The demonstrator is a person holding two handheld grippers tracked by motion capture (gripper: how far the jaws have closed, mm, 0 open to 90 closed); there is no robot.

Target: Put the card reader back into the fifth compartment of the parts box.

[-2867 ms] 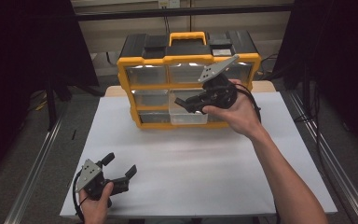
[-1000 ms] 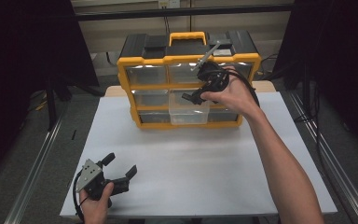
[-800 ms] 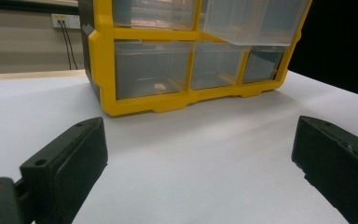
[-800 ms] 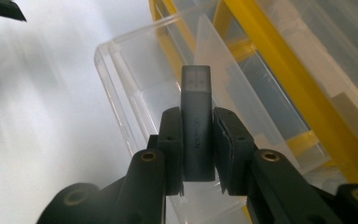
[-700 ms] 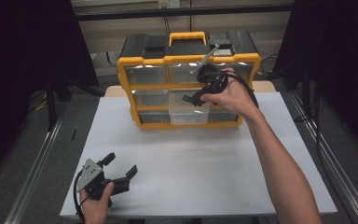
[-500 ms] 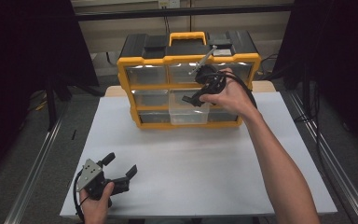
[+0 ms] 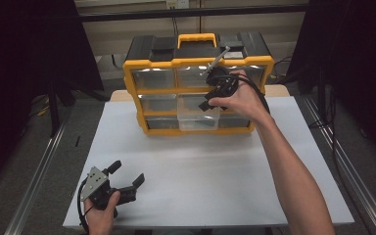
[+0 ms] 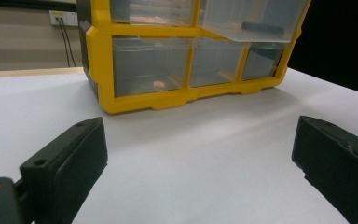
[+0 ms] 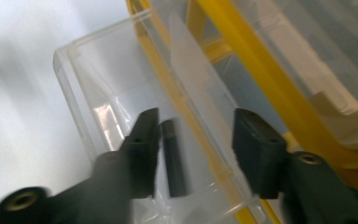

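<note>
Tongs spread over the open drawer [image 7: 199,113], black piece [image 9: 174,158] dropped inside.
Your right tongs [image 9: 196,140] have just been opening, clear of it; next, withdraw and push the drawer shut. Left tongs [image 7: 126,177] rest spread on the surface [image 7: 215,176].

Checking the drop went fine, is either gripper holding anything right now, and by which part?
Nothing is held. The right gripper has just been opening, apart from the black piece in the clear drawer; the left gripper is open.
</note>
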